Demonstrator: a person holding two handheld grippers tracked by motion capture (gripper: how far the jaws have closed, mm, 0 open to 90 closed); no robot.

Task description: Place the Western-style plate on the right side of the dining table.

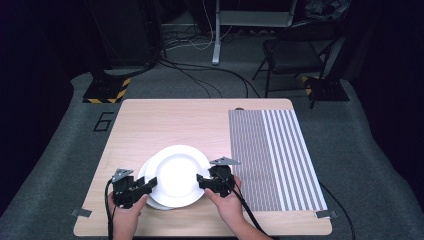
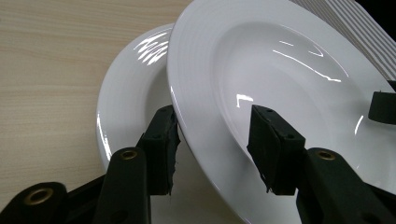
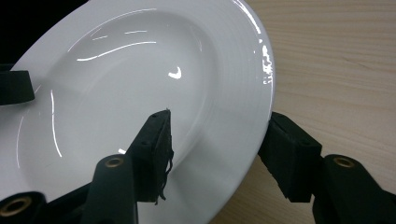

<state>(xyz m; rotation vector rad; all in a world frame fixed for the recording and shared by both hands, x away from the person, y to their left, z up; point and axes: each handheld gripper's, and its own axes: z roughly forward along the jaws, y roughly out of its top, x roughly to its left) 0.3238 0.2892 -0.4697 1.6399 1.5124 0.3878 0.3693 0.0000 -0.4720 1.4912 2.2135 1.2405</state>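
Two plates, both empty, sit at the worktop's (image 1: 150,125) six o'clock, and you have the fingers of the left gripper (image 1: 142,187) and right gripper (image 1: 205,181) gripping the top plate's (image 1: 177,172) rim at nine and three, tilted off the lower plate (image 2: 126,93), so placing it remains.

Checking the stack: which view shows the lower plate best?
Left gripper view: the lower plate shows its rim and part of its well beside the upper plate. High view gives a thin crescent at the upper plate's left edge. Right gripper view looks across the upper plate.
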